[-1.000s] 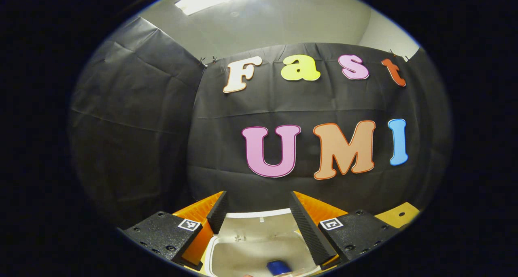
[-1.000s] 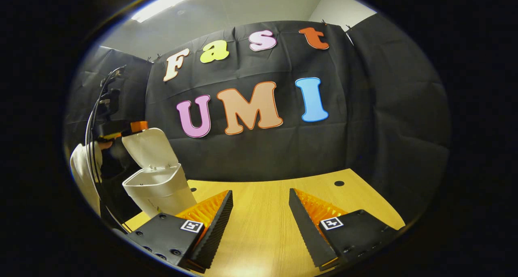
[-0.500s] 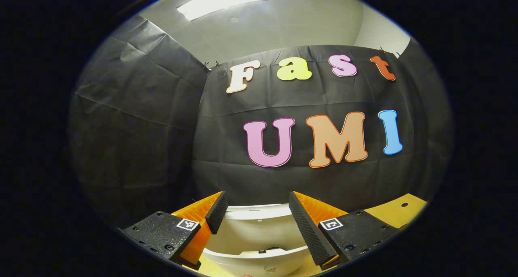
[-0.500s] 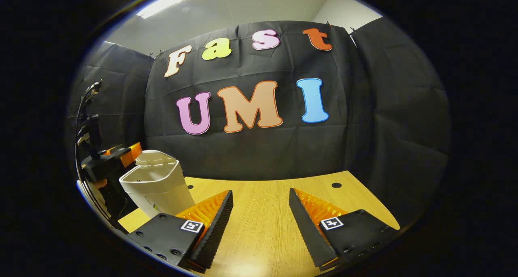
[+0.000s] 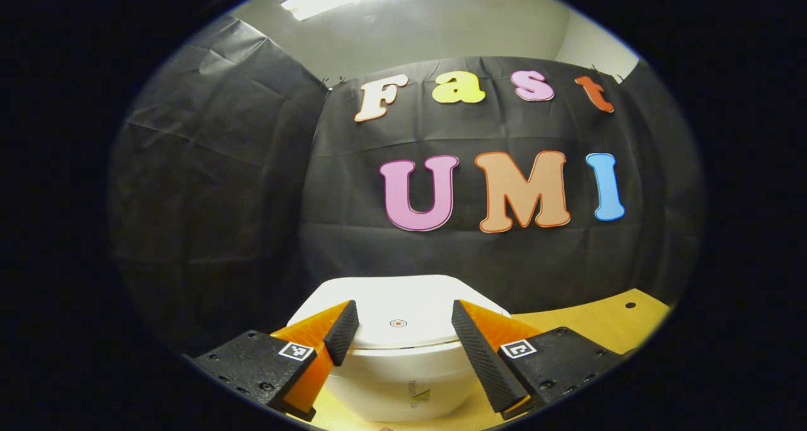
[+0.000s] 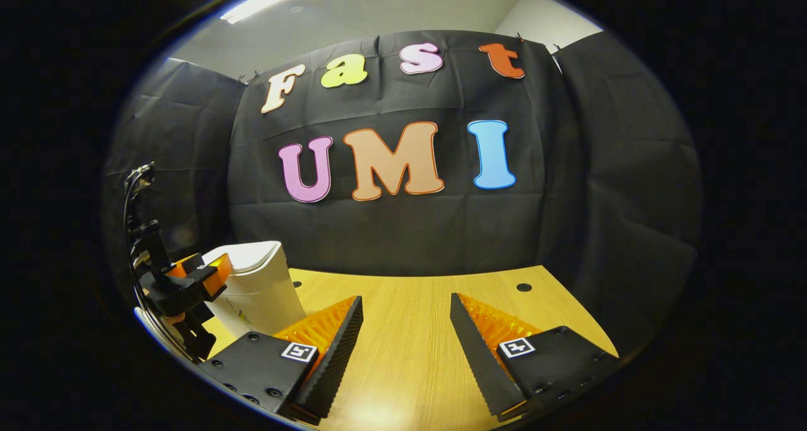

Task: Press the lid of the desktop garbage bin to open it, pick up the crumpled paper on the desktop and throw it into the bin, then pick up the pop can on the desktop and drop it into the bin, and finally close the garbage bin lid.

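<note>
Both grippers' jaws stand apart, the left gripper [image 5: 398, 324] straddling the shut bin [image 5: 403, 380] lid [image 5: 403, 305].

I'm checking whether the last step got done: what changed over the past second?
The bin lid swung down from upright to shut on the bin, with the left gripper following it down, fingers open. The right gripper stayed open above the table.

The bin's lid [image 5: 403, 311], upright a second ago, now lies shut under the left tool [image 5: 398, 333].
</note>
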Demonstrator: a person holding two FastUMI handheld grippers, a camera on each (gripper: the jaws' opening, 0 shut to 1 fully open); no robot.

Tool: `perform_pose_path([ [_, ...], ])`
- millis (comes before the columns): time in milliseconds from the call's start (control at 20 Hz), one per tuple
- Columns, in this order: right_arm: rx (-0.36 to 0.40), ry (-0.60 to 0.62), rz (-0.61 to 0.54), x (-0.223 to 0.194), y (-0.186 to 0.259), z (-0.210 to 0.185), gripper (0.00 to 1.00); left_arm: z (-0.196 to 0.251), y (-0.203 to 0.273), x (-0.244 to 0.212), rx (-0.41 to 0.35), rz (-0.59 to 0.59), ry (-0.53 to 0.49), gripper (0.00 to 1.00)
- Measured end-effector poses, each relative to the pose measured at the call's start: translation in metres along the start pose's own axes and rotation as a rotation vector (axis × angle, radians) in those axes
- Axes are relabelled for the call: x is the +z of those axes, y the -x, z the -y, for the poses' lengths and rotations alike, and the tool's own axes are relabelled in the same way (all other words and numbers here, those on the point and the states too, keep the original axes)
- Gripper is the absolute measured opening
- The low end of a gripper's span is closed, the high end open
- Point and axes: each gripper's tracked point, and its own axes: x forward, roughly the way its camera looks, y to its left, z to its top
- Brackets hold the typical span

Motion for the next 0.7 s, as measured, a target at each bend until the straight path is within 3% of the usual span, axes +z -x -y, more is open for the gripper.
perform_pose_path([
  [200, 0.000, 0.007, -0.012, -0.005, 0.002, -0.002, 0.89, 0.000, 0.005, 0.002, 0.011, 0.144, -0.057, 0.93],
  [400, -0.009, 0.010, -0.018, -0.009, 0.003, 0.000, 0.89, 0.001, 0.003, -0.005, 0.031, 0.111, -0.031, 0.94],
  [700, 0.018, 0.013, -0.019, -0.009, 0.003, -0.009, 0.89, 0.004, 0.006, 0.000, -0.003, 0.128, -0.033, 0.94],
])
